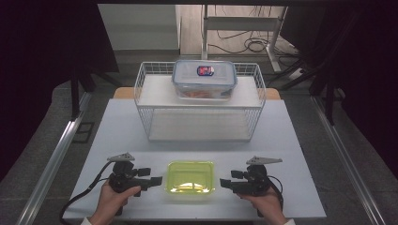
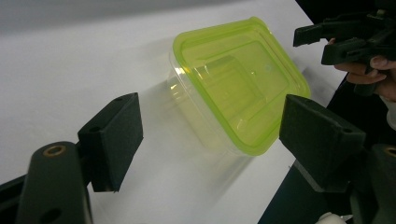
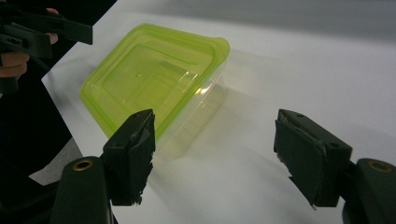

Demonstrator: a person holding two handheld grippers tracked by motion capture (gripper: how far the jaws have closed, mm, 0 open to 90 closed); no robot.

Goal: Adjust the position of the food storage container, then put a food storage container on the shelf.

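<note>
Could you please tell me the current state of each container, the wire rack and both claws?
Green-lidded container: lid on, apparently empty, untouched.
Clear lidded box: closed, on the rack's upper shelf.
Wire rack: upright, lower shelf bare.
Left claw: open.
Right claw: open.

Red-blue label on clear box lid point(image 1: 205, 71): print too small, unreadable.

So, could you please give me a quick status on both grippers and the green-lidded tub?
Left gripper and right gripper open, empty, flanking clear plastic tub with green lid. Tub untouched, lid on. Nothing between.
</note>
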